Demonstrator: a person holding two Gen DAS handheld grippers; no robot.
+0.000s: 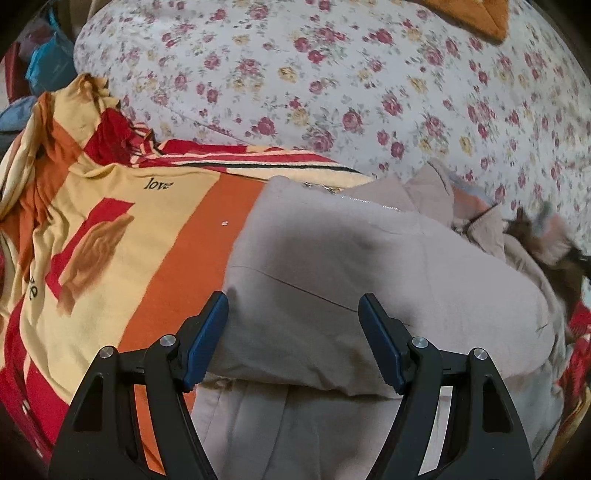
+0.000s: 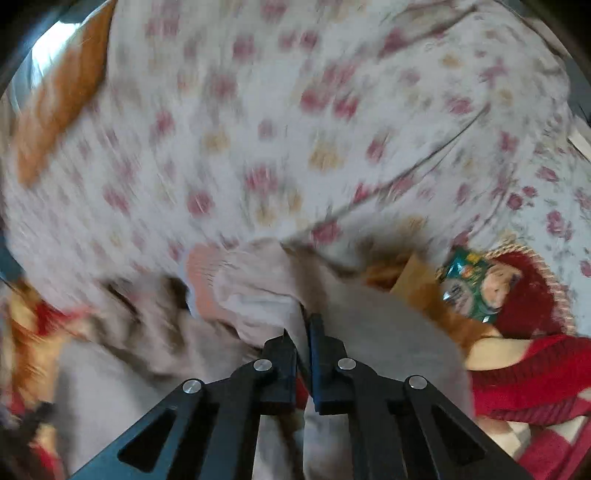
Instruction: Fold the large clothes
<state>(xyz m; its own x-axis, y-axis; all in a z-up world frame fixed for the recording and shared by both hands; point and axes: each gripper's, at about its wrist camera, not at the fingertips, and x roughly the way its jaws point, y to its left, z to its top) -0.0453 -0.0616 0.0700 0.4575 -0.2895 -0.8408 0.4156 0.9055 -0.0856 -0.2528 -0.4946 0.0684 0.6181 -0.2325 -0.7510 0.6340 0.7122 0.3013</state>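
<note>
**Left wrist view and right wrist view: beige coat on the bed, one gripper spread, one clamped**

Left wrist view: the left gripper points steeply down over a beige coat that lies folded on a bedspread of orange, yellow and red blocks bearing the printed word "love". Its blue-padded fingers stand wide apart, one at the coat's left edge and the other over its middle; the bulging fold sits between them, and neither pad visibly presses the cloth — the gripper is released. A zip line shows along the coat's upper edge. At the right edge of the frame a fur-trimmed part of the garment is blurred. Behind lies a white quilt with a red floral print, and an orange cushion corner at top.

Right wrist view: heavily blurred. The right gripper is clenched on a thin fold of the same beige coat — cloth runs up between the closed fingers. A pinkish ribbed cuff lies just left of the fingertips. To the right, a green printed packet rests on the bedspread.
</note>
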